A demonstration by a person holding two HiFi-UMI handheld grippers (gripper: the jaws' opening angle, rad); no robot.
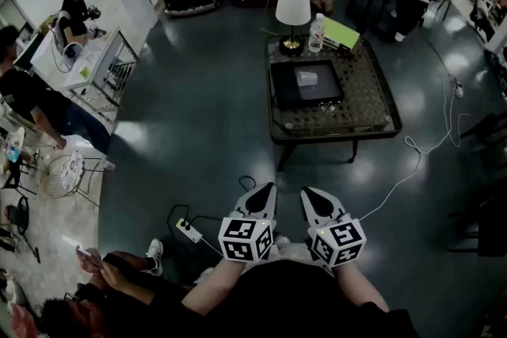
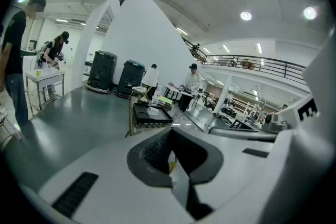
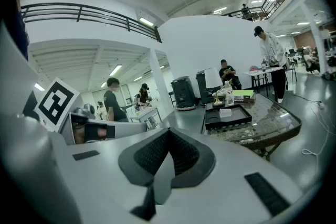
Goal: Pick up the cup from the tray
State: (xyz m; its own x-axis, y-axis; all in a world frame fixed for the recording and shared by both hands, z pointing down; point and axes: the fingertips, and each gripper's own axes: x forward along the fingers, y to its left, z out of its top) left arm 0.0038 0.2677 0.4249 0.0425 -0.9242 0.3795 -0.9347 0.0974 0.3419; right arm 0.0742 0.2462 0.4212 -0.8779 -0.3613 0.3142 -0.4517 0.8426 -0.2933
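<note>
Dark polished floor fills the open hall, and well ahead of both jaws stands a low glass-topped desk (image 1: 333, 131) carrying a black tray (image 1: 287, 93) with a clear cup (image 1: 306, 77) upright near its middle. Both the left gripper (image 1: 264, 194) and the right gripper (image 1: 314, 195) are clenched, pads pressed together with nothing between them, so neither is ready to take the cup. My reading is that the task has not properly begun: the whole walk to the desk lies ahead of the jaws. A white cable (image 1: 412, 162) trails over the floor ahead and to the right of the jaws, and could catch a foot. A table lamp (image 1: 292, 8) and a water bottle (image 1: 316, 34) stand just past the tray, so an overlong reach might knock them. The cup looks thin and light; a hard squeeze could buckle it and a glancing touch tip it. Both forearms are tucked against the body, with the grippers low, side by side and pointing forward at the desk.
</note>
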